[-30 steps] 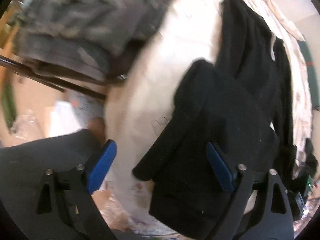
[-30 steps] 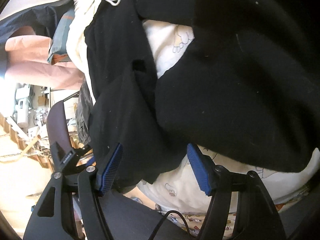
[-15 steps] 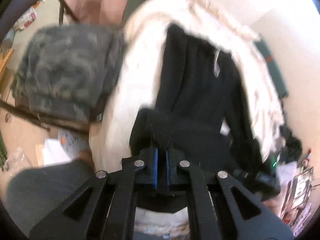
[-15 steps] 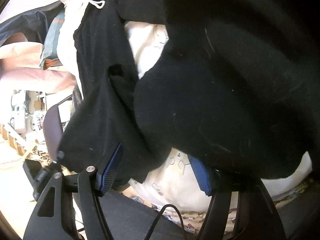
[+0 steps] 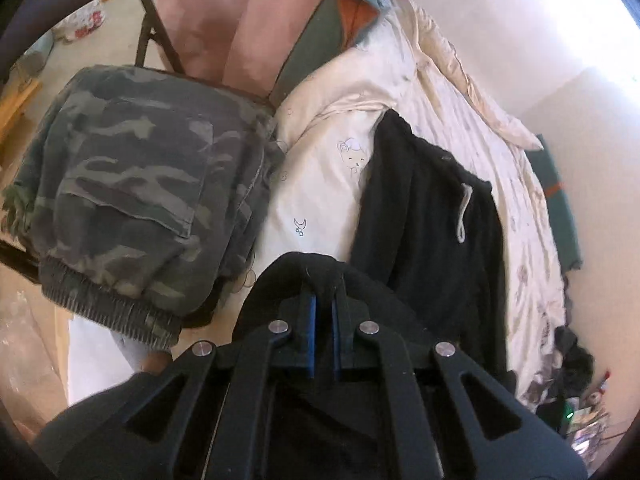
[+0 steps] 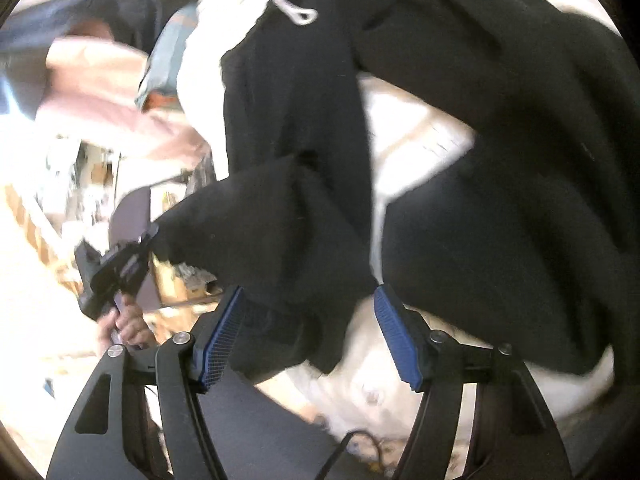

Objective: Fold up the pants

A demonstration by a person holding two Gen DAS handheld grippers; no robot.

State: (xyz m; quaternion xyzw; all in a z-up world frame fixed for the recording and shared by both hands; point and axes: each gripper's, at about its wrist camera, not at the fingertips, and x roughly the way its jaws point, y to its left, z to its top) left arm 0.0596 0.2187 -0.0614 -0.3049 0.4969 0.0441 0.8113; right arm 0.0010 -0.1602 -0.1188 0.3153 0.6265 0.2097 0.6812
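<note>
Change: left tongs (image 5: 323, 330) went from wide apart to clenched on a leg hem of the black pants (image 5: 432, 216) | pants on bed (image 5: 320, 184) | right tongs (image 6: 308, 334) released, other hem between | soft, limp, light; grip hems.

No legible text anywhere, seemingly

On my left a camouflage garment (image 5: 128, 200) lies heaped over a chair (image 5: 154, 40). Beyond it, a pink cloth (image 5: 240, 20) hangs beside a grey-green cushion (image 5: 320, 40). The bed (image 5: 328, 184) wears a cream sheet with small cartoon prints. Clutter (image 5: 580, 392) sits at the near right.
</note>
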